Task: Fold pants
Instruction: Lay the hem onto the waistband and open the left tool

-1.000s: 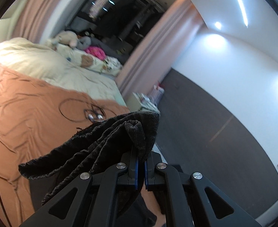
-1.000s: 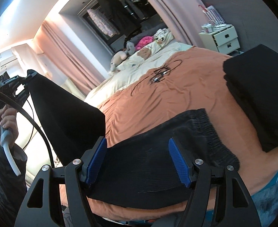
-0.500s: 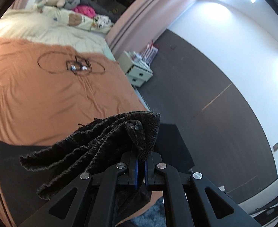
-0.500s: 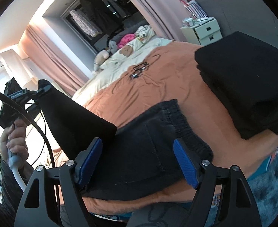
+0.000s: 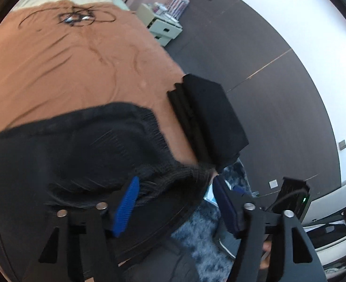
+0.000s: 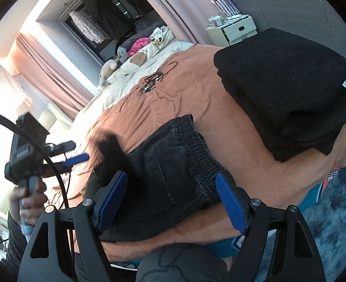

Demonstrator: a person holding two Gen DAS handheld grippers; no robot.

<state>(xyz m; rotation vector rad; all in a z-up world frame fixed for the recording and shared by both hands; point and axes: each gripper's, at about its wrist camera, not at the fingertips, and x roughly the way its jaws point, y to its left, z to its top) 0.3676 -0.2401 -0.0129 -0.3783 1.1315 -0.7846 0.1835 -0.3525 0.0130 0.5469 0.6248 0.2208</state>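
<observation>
Dark pants [image 5: 83, 150] lie on the orange bedspread [image 5: 67, 58], elastic waistband [image 6: 196, 145] toward the bed's near edge. My left gripper [image 5: 175, 202] hangs low over them and its jaws are opening. The leg end [image 5: 173, 176] lies loose between the blue pads [image 5: 126, 206], which do not press on it. In the right wrist view the left gripper [image 6: 76, 151] shows at the left, with blurred dark cloth [image 6: 109, 145] just off its tips. My right gripper [image 6: 170, 199] stands open over the pants near the waistband, gripping nothing.
A stack of folded black clothes [image 6: 283, 89] sits on the bed's right corner. A tangle of black cable [image 6: 153, 80] lies further up the bed, plush toys [image 6: 109, 68] beyond. A white nightstand [image 6: 231, 29] stands by the wall. A blue-grey rug [image 6: 337, 211] covers the floor.
The left gripper has come down toward the bed, tilted downward, and opened, letting go of the leg end it held. The right gripper has opened slightly wider and hardly moved.
</observation>
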